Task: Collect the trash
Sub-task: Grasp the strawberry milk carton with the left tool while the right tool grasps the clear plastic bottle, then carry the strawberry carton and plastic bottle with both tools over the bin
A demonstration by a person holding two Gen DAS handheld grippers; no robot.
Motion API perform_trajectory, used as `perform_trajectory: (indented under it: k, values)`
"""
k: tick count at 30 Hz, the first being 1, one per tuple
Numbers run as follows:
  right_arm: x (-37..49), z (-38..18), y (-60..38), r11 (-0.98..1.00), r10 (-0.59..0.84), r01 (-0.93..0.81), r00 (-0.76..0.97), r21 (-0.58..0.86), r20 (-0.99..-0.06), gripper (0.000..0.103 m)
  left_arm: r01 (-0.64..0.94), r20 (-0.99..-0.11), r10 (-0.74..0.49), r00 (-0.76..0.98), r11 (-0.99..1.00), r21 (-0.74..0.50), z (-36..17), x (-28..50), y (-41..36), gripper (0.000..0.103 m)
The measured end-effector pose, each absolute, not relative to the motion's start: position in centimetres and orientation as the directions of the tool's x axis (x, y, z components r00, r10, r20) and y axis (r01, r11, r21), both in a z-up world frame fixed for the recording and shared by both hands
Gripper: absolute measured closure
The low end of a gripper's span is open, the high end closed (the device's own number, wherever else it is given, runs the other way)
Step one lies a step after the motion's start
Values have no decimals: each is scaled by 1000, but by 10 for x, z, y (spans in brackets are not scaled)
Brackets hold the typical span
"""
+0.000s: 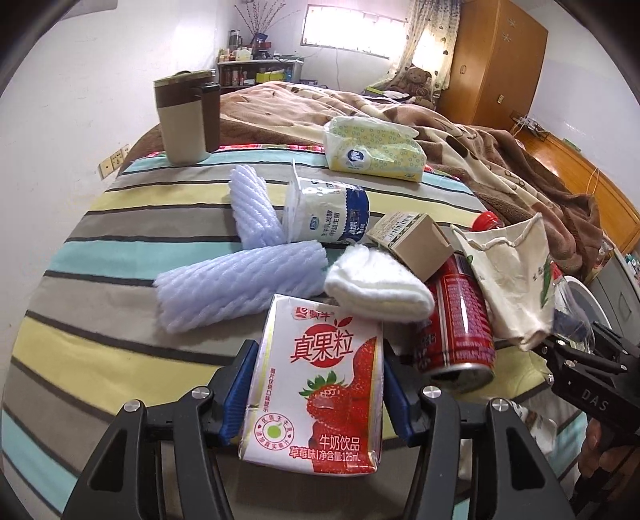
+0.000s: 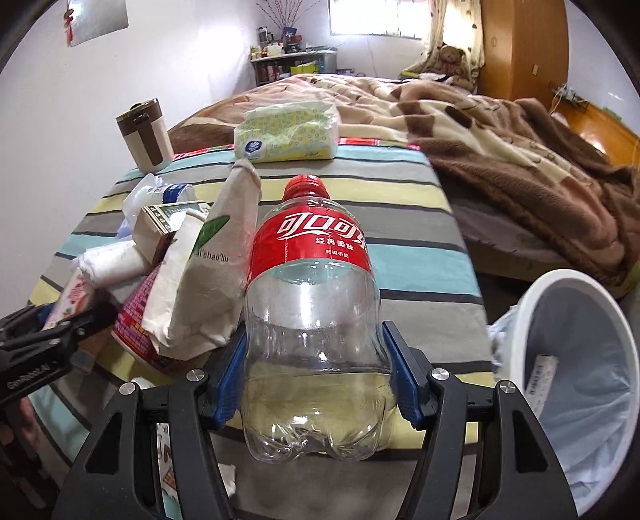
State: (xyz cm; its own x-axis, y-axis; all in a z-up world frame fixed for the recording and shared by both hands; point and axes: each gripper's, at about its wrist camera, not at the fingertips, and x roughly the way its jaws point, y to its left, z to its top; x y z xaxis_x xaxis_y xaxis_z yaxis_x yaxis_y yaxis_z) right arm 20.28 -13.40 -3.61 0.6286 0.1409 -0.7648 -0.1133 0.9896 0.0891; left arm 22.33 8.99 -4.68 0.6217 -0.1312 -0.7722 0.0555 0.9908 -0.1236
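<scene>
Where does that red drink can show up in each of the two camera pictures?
Left wrist view: the red can lies on its side right of centre, beside the strawberry milk carton.
Right wrist view: only a strip of the red can shows at lower left, under the cloth bag.
Shared landmark: the yellow tissue pack at the far edge of the striped cloth.

A brown-and-cream travel mug [image 1: 187, 118] is standing upright on the striped bedsheet [image 1: 100, 224] at about ten o'clock in the left wrist view. A pack of tissues [image 1: 374, 148] is lying at twelve o'clock, well apart from the mug. Beyond it a brown fleece blanket [image 1: 500, 160] is spreading across the bed toward two o'clock. A teddy bear [image 1: 418, 80] is sitting by the curtain [image 1: 432, 44] at one o'clock, just beside a wooden wardrobe [image 1: 500, 60]. A cluttered shelf [image 1: 260, 64] is standing under the window [image 1: 348, 30].
</scene>
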Motion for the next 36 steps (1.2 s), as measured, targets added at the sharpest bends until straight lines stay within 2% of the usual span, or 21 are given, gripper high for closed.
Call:
perform_trajectory:
  k: [18,36]
  values:
    - [162,-18,-151,987,155,-85,691,133,-706,39,25,-707,-145,693,984,-178,-11,160,96,45]
    - [122,-1,-192,980,161,-43,749,195,-643,39,228,-643,-310,700,951,-210,22,138,9,45]
